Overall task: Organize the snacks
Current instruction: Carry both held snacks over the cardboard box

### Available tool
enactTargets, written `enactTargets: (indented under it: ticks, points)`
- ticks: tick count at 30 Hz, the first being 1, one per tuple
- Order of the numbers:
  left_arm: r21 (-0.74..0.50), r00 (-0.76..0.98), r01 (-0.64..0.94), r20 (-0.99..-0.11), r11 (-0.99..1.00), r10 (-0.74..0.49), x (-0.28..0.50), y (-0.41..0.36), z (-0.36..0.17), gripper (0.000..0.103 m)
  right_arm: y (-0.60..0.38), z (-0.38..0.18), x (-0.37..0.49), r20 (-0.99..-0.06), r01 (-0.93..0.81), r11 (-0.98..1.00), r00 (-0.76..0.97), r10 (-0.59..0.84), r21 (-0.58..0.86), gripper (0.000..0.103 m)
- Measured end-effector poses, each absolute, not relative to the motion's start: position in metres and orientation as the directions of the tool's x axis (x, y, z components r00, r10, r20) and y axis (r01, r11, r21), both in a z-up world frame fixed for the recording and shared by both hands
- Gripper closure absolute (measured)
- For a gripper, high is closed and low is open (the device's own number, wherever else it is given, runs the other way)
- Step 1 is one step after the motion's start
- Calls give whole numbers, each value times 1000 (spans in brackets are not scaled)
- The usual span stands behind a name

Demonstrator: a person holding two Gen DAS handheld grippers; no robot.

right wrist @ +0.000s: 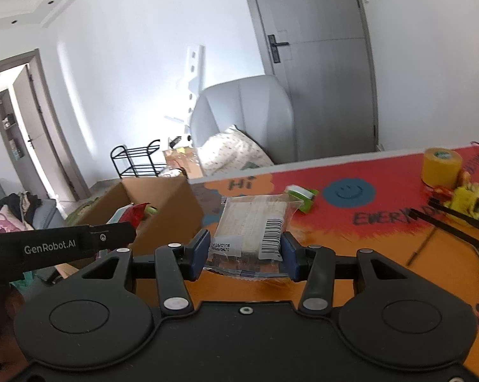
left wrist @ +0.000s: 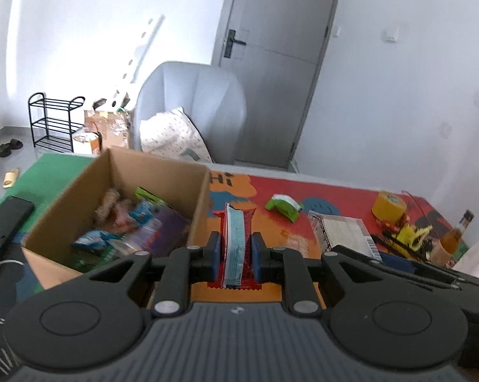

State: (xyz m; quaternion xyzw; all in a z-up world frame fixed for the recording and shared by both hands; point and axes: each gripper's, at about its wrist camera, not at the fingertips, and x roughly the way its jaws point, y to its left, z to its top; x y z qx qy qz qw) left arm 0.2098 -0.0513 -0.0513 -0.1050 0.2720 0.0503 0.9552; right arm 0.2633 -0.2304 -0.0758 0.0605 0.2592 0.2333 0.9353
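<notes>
Blue pads of the left tongs [left wrist: 236,256] are clamped on a red bar [left wrist: 237,248] with a pale blue strip, held on edge just above the surface [left wrist: 335,194]. Right tongs [right wrist: 246,251] are clamped on a clear pack [right wrist: 255,226] of pale wafers, barcode label facing up, its far end reaching out over the surface.

Just left of the red bar stands an open box [left wrist: 172,172] of brown cardboard, with mixed snack packets lying inside. Whether the bar touches the box wall cannot be told. In the right view, the left tongs' black body crosses in front of the box.

Beyond the tongs, a green packet [left wrist: 284,205] lies alone on the red and orange surface. Further right, a yellow tape roll [left wrist: 389,207] stands near the far edge, beside a yellow toy [left wrist: 414,234] and a bottle [left wrist: 455,232].

Past the surface: a grey chair [left wrist: 195,102] holding a pillow [left wrist: 172,137], a black rack [left wrist: 53,121], a grey door [left wrist: 277,54].
</notes>
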Motion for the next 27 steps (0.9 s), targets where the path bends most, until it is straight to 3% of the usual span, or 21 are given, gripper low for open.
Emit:
enactTargets:
  ticks: [17, 27]
  points:
    - [-193, 862, -267, -487, 944, 144, 195, 17, -31, 84, -166, -60, 270, -442, -518, 828, 704, 555, 214, 57]
    - [-220, 846, -307, -508, 926, 160, 200, 52, -35, 84, -137, -58, 273, -457, -550, 811, 679, 574, 201, 57]
